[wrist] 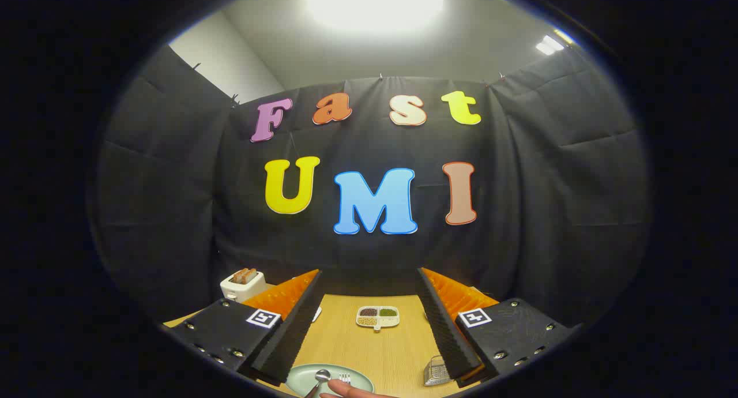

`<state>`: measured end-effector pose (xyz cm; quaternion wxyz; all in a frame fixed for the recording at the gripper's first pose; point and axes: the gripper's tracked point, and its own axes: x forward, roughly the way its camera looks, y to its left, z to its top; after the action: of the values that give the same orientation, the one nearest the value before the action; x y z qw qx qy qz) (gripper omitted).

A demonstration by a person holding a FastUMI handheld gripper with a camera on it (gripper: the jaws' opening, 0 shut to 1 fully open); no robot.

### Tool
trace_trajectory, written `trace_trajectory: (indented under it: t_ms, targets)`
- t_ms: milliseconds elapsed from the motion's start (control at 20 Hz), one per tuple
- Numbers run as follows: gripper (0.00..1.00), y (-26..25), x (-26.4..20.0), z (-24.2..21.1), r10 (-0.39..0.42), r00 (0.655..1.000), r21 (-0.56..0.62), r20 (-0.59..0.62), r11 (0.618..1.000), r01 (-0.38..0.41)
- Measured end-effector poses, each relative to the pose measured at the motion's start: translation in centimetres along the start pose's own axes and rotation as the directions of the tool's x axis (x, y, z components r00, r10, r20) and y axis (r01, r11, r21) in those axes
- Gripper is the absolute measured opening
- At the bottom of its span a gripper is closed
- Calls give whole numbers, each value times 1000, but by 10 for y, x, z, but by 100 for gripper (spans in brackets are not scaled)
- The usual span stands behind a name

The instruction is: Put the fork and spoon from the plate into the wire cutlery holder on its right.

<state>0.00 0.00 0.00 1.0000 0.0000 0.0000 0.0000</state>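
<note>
Fork (345, 378) and spoon (320, 377), both shiny metal, lie side by side on a pale green round plate (300, 378), low between the fingers of the gripper (369, 323), which stand wide apart and hold nothing. Silver wire cutlery holder (436, 371): right of the plate, partly behind the right finger. A person's fingertip (351, 390) rests at the plate's near edge and should clear first. Descend onto one handle, gripping across it. Beyond the plate: a divided white dish of grains (377, 317); far left of it, a white toaster (242, 284).
</note>
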Motion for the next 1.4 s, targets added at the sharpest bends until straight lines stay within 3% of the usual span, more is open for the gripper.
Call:
trace_trajectory:
  t_ms: [1400]
  targets:
    - [97, 13, -6, -78, 31, 975, -52, -221, 998, -44]
